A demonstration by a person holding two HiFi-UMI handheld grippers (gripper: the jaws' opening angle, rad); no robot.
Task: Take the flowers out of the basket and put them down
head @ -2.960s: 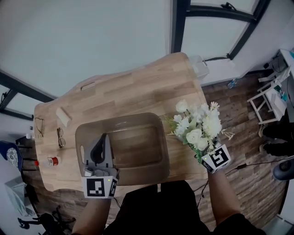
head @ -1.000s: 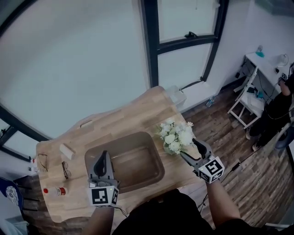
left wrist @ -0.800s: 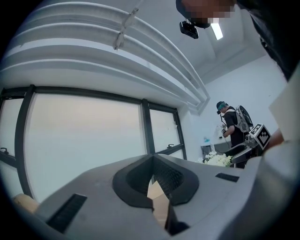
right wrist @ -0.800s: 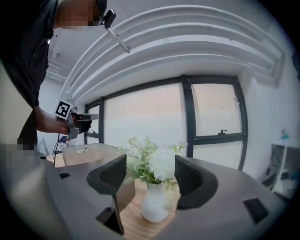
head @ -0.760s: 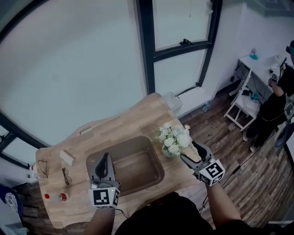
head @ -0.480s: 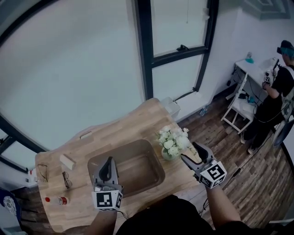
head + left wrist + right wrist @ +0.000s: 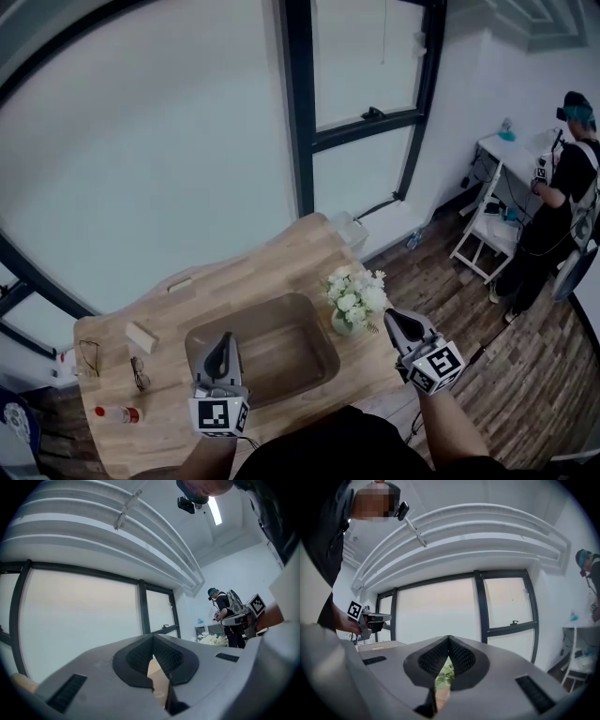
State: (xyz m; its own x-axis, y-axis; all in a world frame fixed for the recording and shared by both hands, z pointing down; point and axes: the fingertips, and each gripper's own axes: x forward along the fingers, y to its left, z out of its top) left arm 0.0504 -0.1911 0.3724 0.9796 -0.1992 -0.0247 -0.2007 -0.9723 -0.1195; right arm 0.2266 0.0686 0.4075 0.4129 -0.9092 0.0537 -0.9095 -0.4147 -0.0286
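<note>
Head view: the flowers point(image 7: 356, 295) stand on the table point(image 7: 253, 267), just beside the basket point(image 7: 323, 326). The right gripper point(image 7: 394, 321) is near them, not touching; the left gripper point(image 7: 222, 345) is over the basket.
Left gripper view: jaws together, empty.
Right gripper view: jaws just closed, nothing between them; foliage beyond.

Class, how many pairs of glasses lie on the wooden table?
2. One pair lies at the table's left edge; the other pair lies just right of it, left of the basket.
</note>
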